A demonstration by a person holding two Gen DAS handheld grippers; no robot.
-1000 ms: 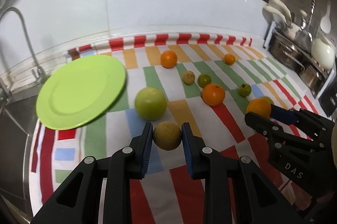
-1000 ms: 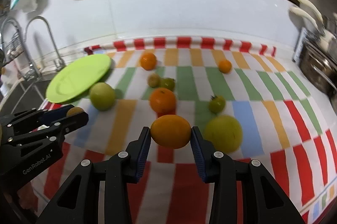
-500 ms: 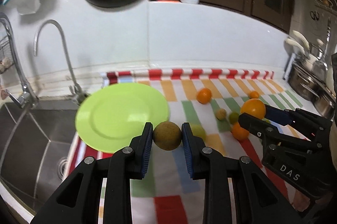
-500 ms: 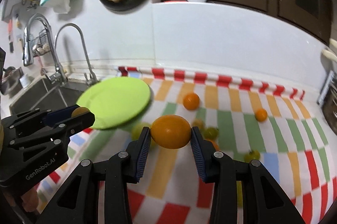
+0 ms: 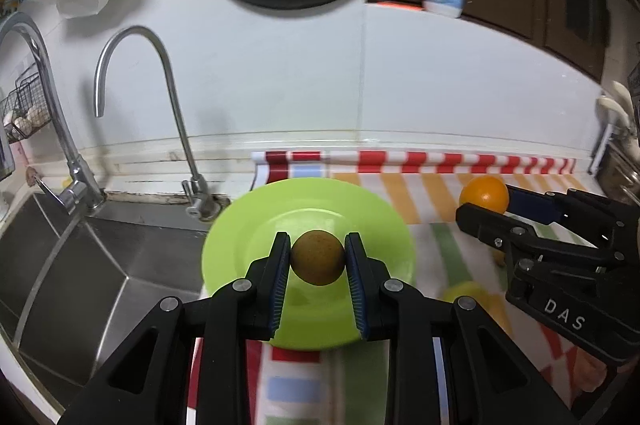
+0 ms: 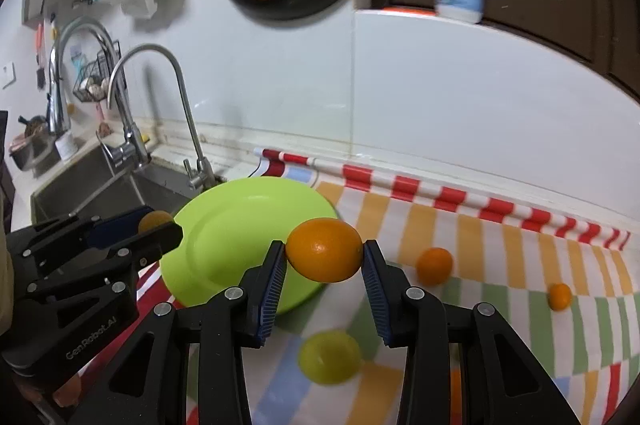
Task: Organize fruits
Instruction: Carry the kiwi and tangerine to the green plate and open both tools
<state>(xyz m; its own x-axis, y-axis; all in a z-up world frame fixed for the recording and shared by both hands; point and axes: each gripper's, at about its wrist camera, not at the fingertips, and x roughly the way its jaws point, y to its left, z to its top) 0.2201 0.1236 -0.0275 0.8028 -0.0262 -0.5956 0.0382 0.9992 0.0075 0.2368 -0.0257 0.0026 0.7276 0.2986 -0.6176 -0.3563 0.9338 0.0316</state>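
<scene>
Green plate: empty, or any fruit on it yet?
Empty. The green plate shows bare in both views; the brown fruit sits in the left tool and the orange in the right tool.

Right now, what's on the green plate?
Nothing lies on the visible part of the green plate. The left gripper holds a brown fruit over it, hiding part of the plate's near side.

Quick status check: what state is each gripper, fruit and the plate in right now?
Left hand-held gripper: shut on the brown fruit.
Brown fruit: held in the air, over the green plate.
Right hand-held gripper: shut on the orange.
Orange: held in the air, near the plate's edge.
Green plate: lying on the striped cloth, no fruit on it.
Green fruit: loose on the cloth.
</scene>
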